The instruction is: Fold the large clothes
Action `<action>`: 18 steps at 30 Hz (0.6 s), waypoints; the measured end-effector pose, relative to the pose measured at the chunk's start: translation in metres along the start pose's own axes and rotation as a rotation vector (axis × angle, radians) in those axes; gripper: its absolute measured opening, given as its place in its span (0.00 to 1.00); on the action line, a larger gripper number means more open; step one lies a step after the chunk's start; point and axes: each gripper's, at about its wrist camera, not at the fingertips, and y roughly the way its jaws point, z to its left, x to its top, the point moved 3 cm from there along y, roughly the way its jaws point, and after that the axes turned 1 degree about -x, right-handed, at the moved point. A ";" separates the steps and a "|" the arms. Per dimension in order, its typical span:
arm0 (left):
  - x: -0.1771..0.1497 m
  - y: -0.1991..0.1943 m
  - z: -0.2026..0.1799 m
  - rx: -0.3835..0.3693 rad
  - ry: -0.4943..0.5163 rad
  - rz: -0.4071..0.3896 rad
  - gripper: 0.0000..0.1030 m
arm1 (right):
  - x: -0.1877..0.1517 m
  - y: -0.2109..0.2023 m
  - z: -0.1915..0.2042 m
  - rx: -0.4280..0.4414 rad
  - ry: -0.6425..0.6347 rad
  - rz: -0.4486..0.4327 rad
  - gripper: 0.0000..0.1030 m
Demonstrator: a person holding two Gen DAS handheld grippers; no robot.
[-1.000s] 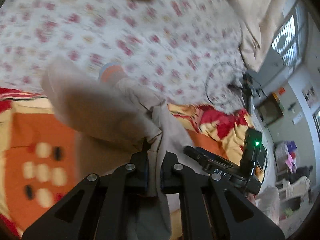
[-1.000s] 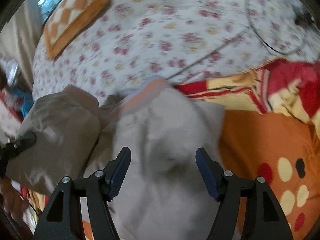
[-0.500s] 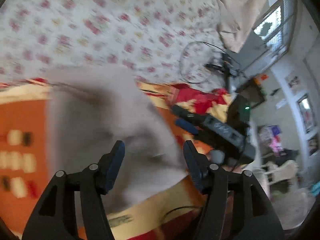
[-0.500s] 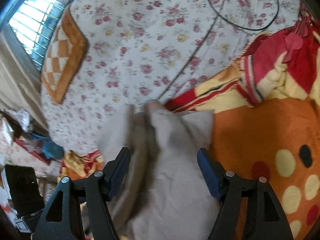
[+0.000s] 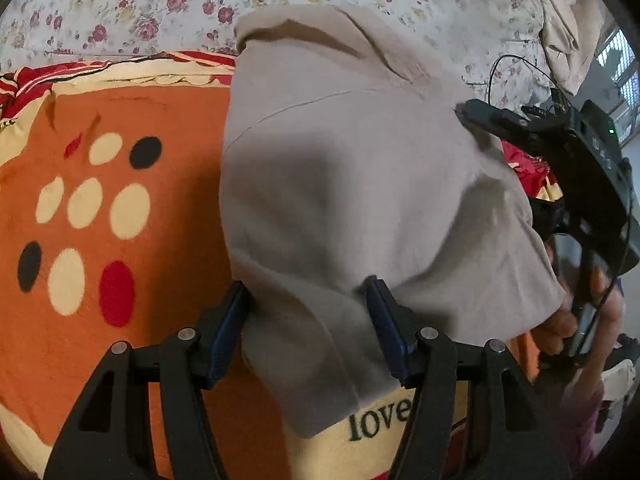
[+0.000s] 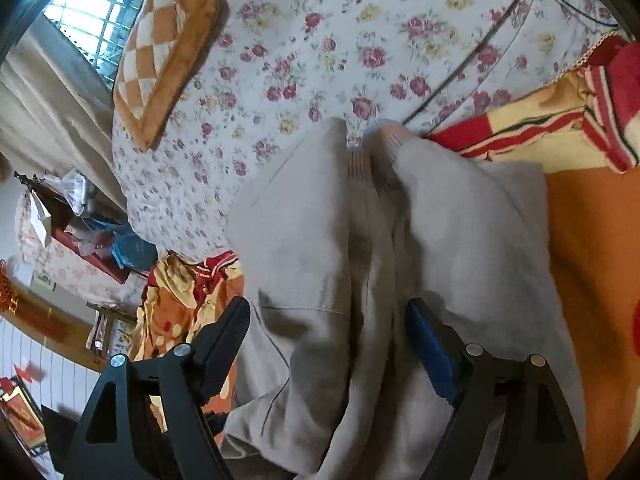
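Your left gripper (image 5: 308, 320) and right gripper (image 6: 328, 340) both stand apart, jaws just widened, over the beige garment (image 5: 352, 184) lying bunched on the orange blanket (image 5: 120, 240) on the bed.

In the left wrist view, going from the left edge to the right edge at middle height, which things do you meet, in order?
Orange blanket with spots → beige garment → right gripper, black, held in a hand.
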 end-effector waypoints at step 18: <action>0.009 -0.002 -0.016 0.097 0.042 -0.023 0.59 | -0.013 0.011 0.023 -0.064 -0.167 -0.048 0.33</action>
